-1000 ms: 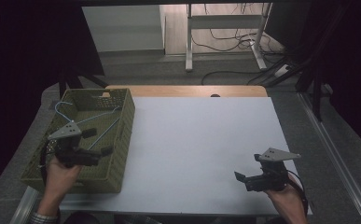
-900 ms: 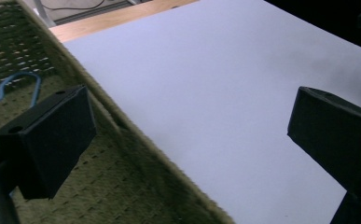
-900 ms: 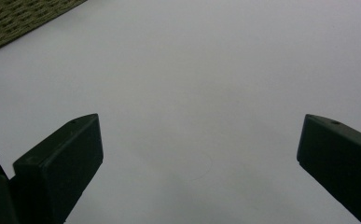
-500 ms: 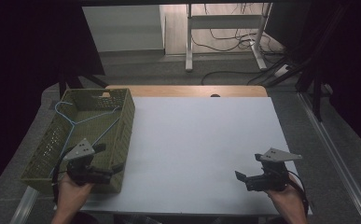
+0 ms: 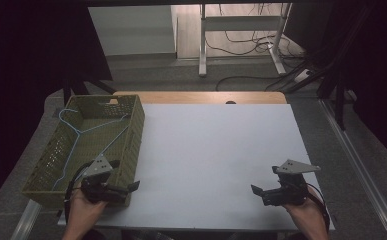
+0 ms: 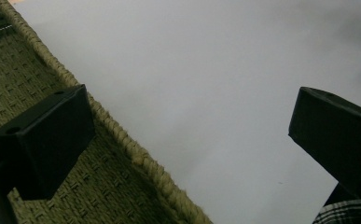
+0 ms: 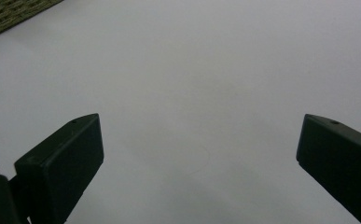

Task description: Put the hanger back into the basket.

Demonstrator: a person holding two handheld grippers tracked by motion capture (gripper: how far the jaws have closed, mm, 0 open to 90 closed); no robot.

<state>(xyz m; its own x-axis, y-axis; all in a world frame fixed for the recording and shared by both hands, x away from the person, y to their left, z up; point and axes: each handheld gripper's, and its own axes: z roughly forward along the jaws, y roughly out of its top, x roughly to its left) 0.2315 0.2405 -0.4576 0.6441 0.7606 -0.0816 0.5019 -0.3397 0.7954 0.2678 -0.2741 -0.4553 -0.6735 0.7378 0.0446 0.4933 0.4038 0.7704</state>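
Tongs were both wide apart, holding nothing. The left gripper [image 5: 131,187] hung by the basket [image 5: 131,125]; the blue hanger [image 5: 88,131] lay inside it. Its hook might catch the weave when lifted.

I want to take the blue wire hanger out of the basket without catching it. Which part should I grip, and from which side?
Probably grip the long straight wire of the blue hanger, coming from above with the open left gripper, jaws across the wire. The hanger leans in the woven basket, its hook at the far end, and the walls block a sideways approach.
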